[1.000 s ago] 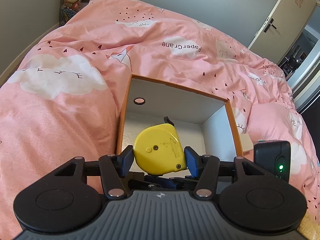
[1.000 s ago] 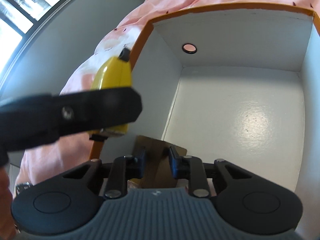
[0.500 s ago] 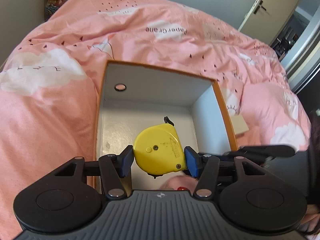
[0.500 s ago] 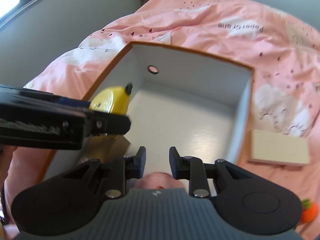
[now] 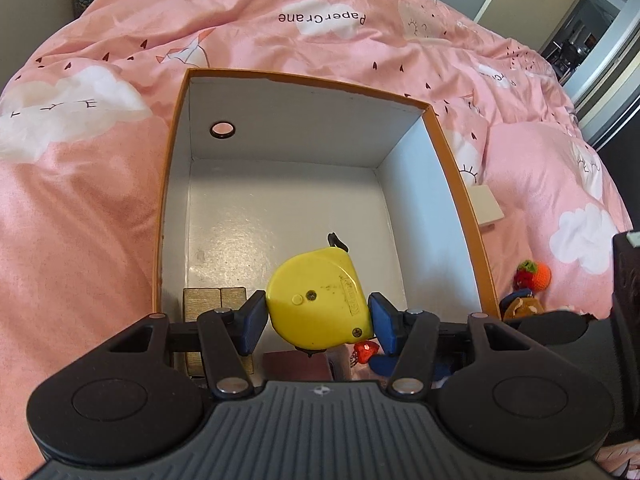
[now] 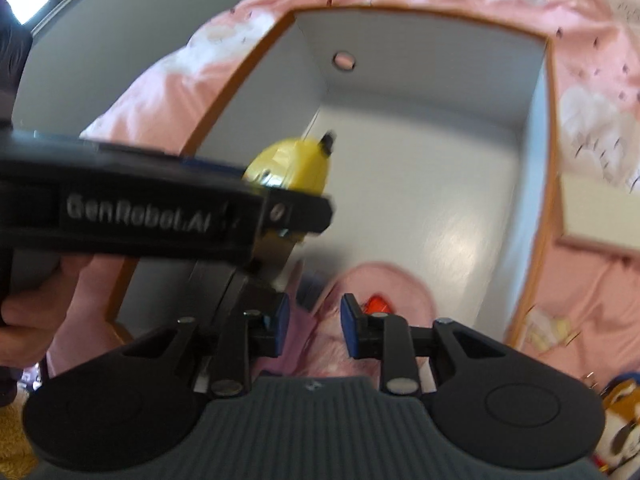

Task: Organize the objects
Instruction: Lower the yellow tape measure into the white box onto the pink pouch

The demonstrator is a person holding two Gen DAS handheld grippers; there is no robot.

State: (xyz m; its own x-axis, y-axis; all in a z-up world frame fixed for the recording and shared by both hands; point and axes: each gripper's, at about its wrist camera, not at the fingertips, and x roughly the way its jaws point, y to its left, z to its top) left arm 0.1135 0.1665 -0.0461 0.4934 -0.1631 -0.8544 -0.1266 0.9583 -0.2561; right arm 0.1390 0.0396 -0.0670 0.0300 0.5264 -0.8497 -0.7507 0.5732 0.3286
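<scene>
Lettering first: on the pink duvet (image 5: 100,208) we read "PaperCrane" upside down beyond the far wall of the box (image 5: 304,112), and a second, partly cut-off print of it toward the bed's right edge; in the right wrist view the side of our left gripper (image 5: 318,318) carries "GenRobot.AI" in pale letters. A raised label strip runs along the face of the yellow tape measure (image 5: 320,308), but we cannot read it. Our left gripper's blue pads press on both sides of that tape measure, holding it over the near part of the box's white floor, with its black tip pointing to the far wall. Our right gripper (image 6: 311,328) has nothing between its pads and its jaws are opening, a moderate gap between them; it hangs over the near edge of the box, above a pink soft thing (image 6: 376,292) with a red spot. A wooden block (image 5: 214,300) sits in the box's near left corner. Outside the box's right wall lie a pale flat card (image 5: 486,210) and, nearer us, an orange knitted toy (image 5: 538,274). A round hole (image 5: 222,129) pierces the far wall near its left corner.
</scene>
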